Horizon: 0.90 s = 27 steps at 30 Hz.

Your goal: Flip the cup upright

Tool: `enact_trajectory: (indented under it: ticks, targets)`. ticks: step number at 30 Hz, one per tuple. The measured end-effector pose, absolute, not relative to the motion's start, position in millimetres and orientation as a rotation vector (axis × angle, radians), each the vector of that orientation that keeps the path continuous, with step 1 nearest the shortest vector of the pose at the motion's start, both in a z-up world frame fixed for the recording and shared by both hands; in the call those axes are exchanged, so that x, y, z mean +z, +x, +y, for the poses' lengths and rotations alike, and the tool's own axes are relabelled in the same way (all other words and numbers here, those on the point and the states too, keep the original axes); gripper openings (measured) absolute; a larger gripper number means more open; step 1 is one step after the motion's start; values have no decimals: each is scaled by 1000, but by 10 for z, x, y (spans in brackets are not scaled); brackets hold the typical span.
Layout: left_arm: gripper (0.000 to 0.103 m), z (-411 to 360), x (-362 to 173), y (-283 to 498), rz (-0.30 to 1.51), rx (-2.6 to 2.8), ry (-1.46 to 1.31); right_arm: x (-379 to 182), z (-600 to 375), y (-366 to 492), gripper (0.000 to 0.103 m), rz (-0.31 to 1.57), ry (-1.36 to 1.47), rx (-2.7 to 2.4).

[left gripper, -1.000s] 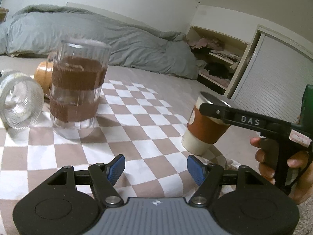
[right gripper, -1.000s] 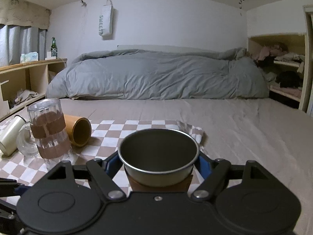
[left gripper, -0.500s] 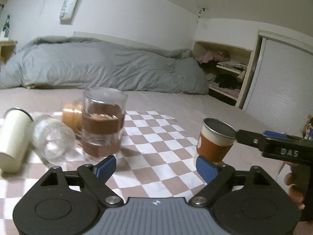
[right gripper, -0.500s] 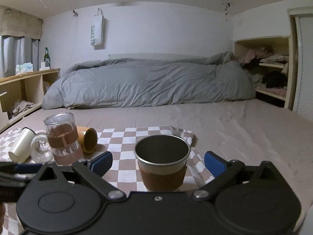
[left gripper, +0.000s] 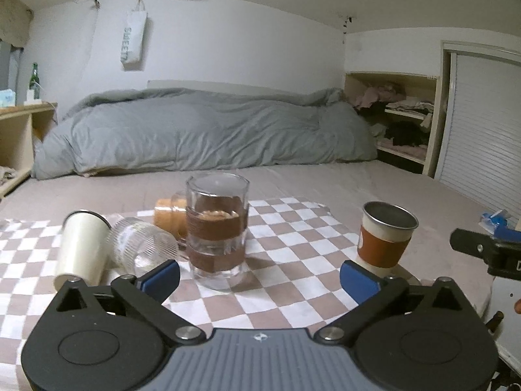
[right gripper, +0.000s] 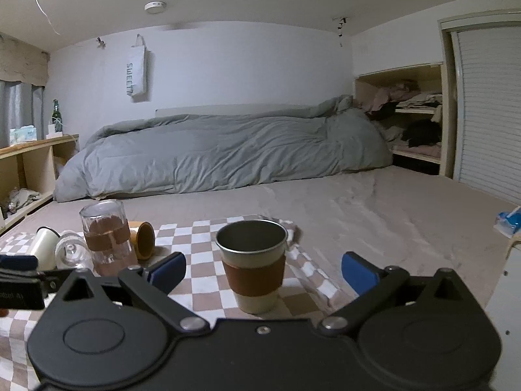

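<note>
A metal cup with a brown sleeve point(right gripper: 252, 265) stands upright on the checkered cloth point(right gripper: 202, 280); it also shows at the right in the left wrist view point(left gripper: 384, 238). My right gripper point(right gripper: 262, 268) is open and drawn back, its blue pads either side of the cup without touching. My left gripper point(left gripper: 259, 275) is open and empty, facing an upright glass mug with brown bands point(left gripper: 216, 226). A cream cup point(left gripper: 81, 247), a ribbed clear glass point(left gripper: 140, 247) and an orange cup point(left gripper: 169, 218) lie on their sides to the left.
The cloth lies on a beige mattress point(right gripper: 390, 208) with a grey duvet point(right gripper: 221, 153) behind. Wooden shelves stand at the left point(right gripper: 29, 166) and right point(right gripper: 413, 120). A blue-and-white packet point(right gripper: 508, 221) lies at the right.
My right gripper opened, let go of the brown-sleeved cup standing upright, and pulled back. My left gripper also drew back and rose, so the cups look farther away.
</note>
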State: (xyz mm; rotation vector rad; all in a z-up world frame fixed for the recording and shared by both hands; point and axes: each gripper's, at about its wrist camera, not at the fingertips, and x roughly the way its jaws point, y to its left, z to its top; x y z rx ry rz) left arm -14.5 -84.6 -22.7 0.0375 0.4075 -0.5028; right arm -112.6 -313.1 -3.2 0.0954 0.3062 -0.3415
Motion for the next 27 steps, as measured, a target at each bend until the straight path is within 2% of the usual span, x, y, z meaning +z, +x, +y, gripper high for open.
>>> enact_trajectory:
  ticks: [27]
  targets:
    - [103, -777, -192, -308, 379, -446, 100, -69, -2979, -1368, 103, 326, 96, -373]
